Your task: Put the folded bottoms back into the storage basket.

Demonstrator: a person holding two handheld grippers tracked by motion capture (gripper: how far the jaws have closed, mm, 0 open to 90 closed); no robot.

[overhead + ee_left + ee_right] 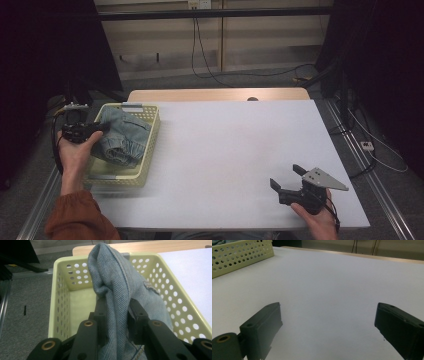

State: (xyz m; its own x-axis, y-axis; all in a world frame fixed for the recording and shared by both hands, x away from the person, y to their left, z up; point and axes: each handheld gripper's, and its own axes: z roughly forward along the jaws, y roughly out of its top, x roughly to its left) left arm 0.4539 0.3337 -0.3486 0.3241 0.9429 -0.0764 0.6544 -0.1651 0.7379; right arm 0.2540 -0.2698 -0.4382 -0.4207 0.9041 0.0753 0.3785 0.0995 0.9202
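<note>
A basket (pixel 148 131) stands at the tabletop's (pixel 235 150) left edge, about midway between the near and far corners. A folded denim garment (pixel 122 136) lies in the basket, its upper part rising above the rim. The left gripper (pixel 100 128) reaches in over the basket's left wall and clamps a fold of the garment. The right gripper (pixel 286 176) rests near the tabletop's near right corner, well apart from the basket, jaws spread over bare surface.
</note>
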